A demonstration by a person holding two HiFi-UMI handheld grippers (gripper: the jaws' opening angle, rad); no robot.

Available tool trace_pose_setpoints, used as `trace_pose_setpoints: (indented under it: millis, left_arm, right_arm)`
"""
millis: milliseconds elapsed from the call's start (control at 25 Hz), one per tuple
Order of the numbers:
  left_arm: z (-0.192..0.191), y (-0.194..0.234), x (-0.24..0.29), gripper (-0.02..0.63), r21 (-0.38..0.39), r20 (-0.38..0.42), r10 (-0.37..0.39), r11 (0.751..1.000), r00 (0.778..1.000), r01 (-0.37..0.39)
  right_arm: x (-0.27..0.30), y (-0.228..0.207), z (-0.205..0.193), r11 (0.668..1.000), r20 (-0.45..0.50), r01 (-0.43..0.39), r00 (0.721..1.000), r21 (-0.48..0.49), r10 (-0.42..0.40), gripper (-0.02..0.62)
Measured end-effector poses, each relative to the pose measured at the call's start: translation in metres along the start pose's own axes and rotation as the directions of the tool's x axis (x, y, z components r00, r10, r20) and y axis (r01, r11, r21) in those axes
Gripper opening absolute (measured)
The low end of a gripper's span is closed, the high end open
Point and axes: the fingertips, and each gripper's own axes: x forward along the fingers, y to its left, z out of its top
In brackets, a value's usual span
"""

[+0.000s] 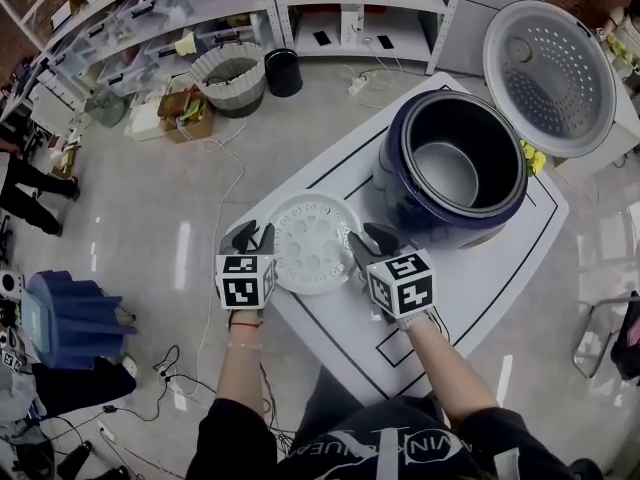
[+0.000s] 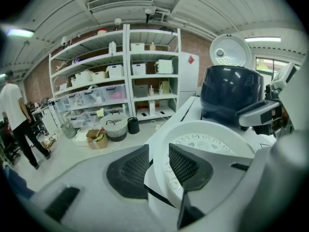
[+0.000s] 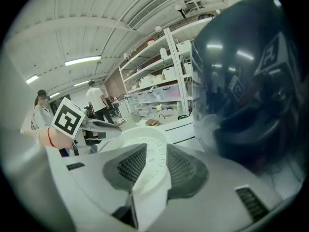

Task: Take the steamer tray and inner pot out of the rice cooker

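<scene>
The white perforated steamer tray (image 1: 312, 243) rests on the white table (image 1: 500, 268), left of the dark blue rice cooker (image 1: 400, 198). The cooker's lid (image 1: 555, 63) stands open and the metal inner pot (image 1: 447, 171) sits inside. My left gripper (image 1: 253, 236) is at the tray's left rim; in the left gripper view the rim (image 2: 161, 151) passes between the jaws (image 2: 159, 166) with slim gaps to the pads. My right gripper (image 1: 372, 240) is at the tray's right rim; the rim (image 3: 152, 151) lies loosely between its spread jaws (image 3: 155, 166).
The cooker body (image 3: 251, 95) stands close on the right gripper's right side. On the floor beyond the table are a grey basket (image 1: 232, 78), a black bin (image 1: 283, 71), a cardboard box (image 1: 185, 108) and shelving (image 1: 150, 8). A blue object (image 1: 60, 318) sits at the left; a person (image 2: 17, 124) stands there.
</scene>
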Motion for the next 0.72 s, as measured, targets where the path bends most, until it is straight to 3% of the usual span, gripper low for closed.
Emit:
trace_pose_setpoints:
  millis: [360,720]
  left_arm:
    - [0.057,-0.040,-0.026,0.117,0.047,0.124,-0.075,0.996,0.989,0.069]
    - [0.121,-0.091,-0.040,0.117,0.101,0.225,-0.220,0.974,0.949,0.202]
  right_arm:
    - [-0.050,0.009,0.036,0.997,0.091,-0.035,0.995,-0.064,0.041,0.124]
    - [-0.092,0.019,0.071,0.993,0.172,-0.043,0.983,-0.107,0.061,0.124]
